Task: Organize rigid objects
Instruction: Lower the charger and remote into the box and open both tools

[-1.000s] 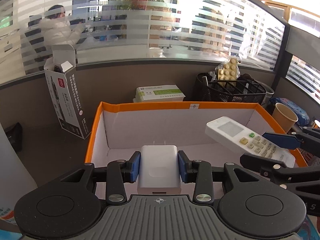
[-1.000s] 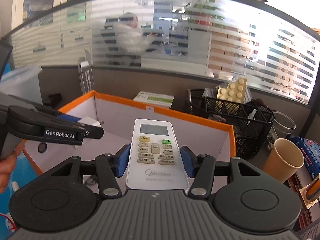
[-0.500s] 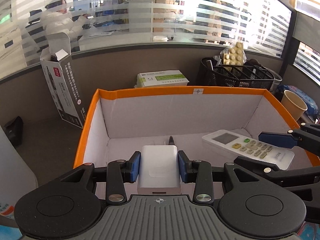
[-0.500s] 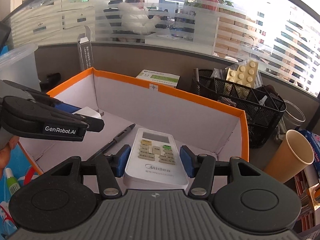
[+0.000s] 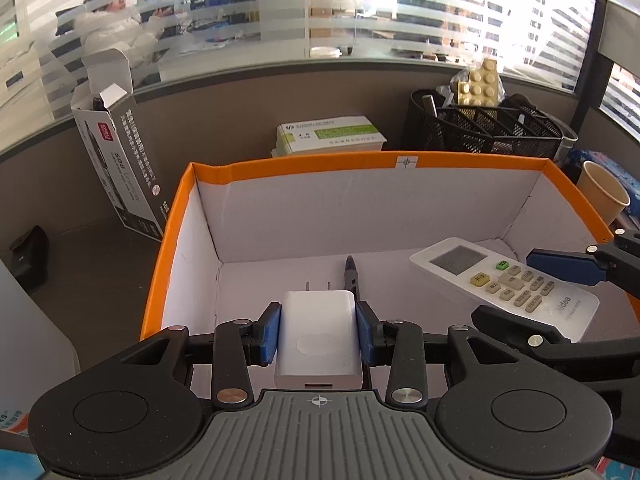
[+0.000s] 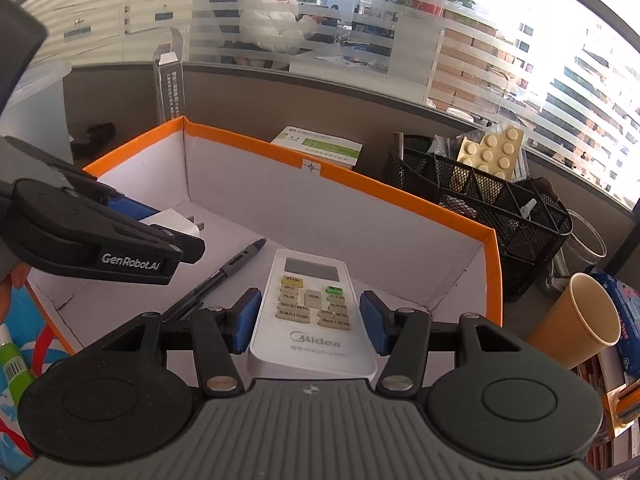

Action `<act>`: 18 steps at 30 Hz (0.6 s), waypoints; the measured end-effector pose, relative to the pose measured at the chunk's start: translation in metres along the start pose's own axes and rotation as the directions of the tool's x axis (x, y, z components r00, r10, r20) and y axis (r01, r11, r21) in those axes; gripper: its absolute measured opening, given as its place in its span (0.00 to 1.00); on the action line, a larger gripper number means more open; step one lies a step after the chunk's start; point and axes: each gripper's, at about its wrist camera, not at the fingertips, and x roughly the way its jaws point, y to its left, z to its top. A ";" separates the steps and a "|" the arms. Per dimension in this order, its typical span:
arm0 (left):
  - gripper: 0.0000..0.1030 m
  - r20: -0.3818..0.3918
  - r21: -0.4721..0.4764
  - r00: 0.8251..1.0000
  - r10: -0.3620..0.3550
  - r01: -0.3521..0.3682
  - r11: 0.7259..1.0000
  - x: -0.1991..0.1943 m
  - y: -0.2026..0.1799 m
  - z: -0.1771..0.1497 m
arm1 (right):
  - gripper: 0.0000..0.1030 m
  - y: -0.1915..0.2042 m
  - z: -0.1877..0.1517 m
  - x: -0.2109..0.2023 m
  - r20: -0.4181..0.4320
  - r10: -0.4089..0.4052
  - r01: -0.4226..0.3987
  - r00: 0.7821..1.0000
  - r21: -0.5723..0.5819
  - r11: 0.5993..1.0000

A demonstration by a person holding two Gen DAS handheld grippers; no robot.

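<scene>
A black pen (image 6: 216, 276) already lay inside the orange-rimmed white cardboard box (image 5: 304, 162). Over its floor, the left hand-held gripper (image 5: 318, 334) clamped a white plug-in charger (image 5: 318, 340) and the right hand-held gripper (image 6: 310, 322) clamped a white remote control (image 6: 310, 312); both awaited release.

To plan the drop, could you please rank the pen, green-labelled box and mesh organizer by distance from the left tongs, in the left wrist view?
1. Pen: just beyond the left tongs, inside the box.
2. Green-labelled box: behind the far wall.
3. Mesh organizer: far right corner.
</scene>
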 end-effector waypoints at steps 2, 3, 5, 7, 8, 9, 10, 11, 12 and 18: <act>0.35 -0.011 -0.004 1.000 0.000 0.000 1.000 0.002 0.001 0.001 | 0.50 0.001 0.000 0.000 -0.002 -0.008 0.008 1.000 -0.009 1.000; 0.35 -0.017 -0.005 1.000 -0.001 0.001 1.000 0.003 0.001 0.002 | 0.50 0.001 0.000 0.001 -0.003 -0.011 0.011 1.000 -0.014 1.000; 0.35 -0.031 -0.015 1.000 0.001 -0.002 1.000 0.007 0.002 0.002 | 0.50 0.002 0.001 0.001 -0.008 -0.014 0.014 1.000 -0.019 1.000; 0.35 -0.045 -0.034 0.999 -0.008 0.007 0.999 0.010 0.005 0.004 | 0.50 0.003 0.001 0.002 -0.017 -0.020 0.019 1.000 -0.029 0.999; 0.35 -0.049 -0.036 0.999 -0.009 0.007 0.999 0.010 0.005 0.004 | 0.50 0.004 0.001 0.002 -0.022 -0.023 0.023 0.999 -0.034 0.999; 0.35 -0.052 -0.032 0.999 -0.003 0.002 0.999 0.011 0.005 0.004 | 0.50 0.004 0.001 0.003 -0.025 -0.025 0.024 0.999 -0.039 0.999; 0.35 -0.061 -0.026 0.998 0.004 -0.006 1.000 0.013 0.004 0.003 | 0.50 0.004 0.001 0.003 -0.028 -0.026 0.025 0.999 -0.041 0.999; 0.35 -0.072 -0.025 0.997 0.006 -0.008 1.000 0.016 0.004 0.003 | 0.50 0.004 0.001 0.003 -0.029 -0.027 0.026 0.999 -0.040 0.999; 0.35 -0.071 -0.031 0.997 0.002 -0.005 1.000 0.016 0.005 0.003 | 0.50 0.004 0.001 0.003 -0.030 -0.028 0.027 0.999 -0.040 0.999; 0.35 -0.087 -0.024 0.996 0.002 -0.004 1.000 0.017 0.005 0.003 | 0.50 0.004 0.001 0.004 -0.031 -0.030 0.028 0.999 -0.043 0.999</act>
